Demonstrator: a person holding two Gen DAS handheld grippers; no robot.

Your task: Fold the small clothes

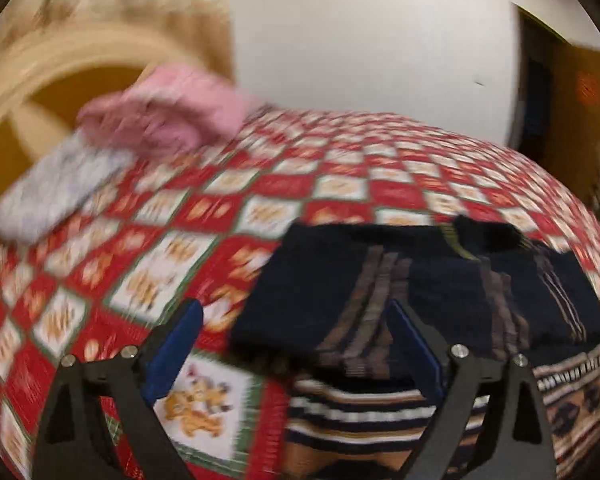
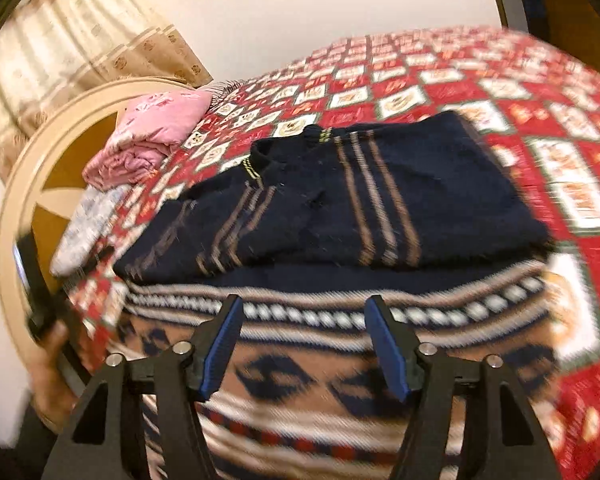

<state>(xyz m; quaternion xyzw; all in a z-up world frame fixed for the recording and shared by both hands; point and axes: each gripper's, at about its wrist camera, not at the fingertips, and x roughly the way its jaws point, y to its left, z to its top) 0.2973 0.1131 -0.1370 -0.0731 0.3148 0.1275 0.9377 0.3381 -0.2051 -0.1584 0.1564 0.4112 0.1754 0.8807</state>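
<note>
A small dark navy sweater (image 2: pixel 340 196) with tan stripes and a patterned tan, white and navy hem band (image 2: pixel 340 360) lies on the bed, its sleeves folded in over the body. It also shows in the left wrist view (image 1: pixel 420 292). My left gripper (image 1: pixel 296 320) is open and empty, above the sweater's left edge. My right gripper (image 2: pixel 304 320) is open and empty, just above the patterned hem. The left gripper and the hand that holds it (image 2: pixel 44 320) show blurred at the left edge of the right wrist view.
The bed has a red and white checked quilt (image 2: pixel 500 92). A pink folded cloth (image 2: pixel 152 136) and a pale folded cloth (image 2: pixel 88 224) lie by the cream headboard (image 2: pixel 16 200). A curtain (image 2: pixel 60 52) and a white wall stand behind.
</note>
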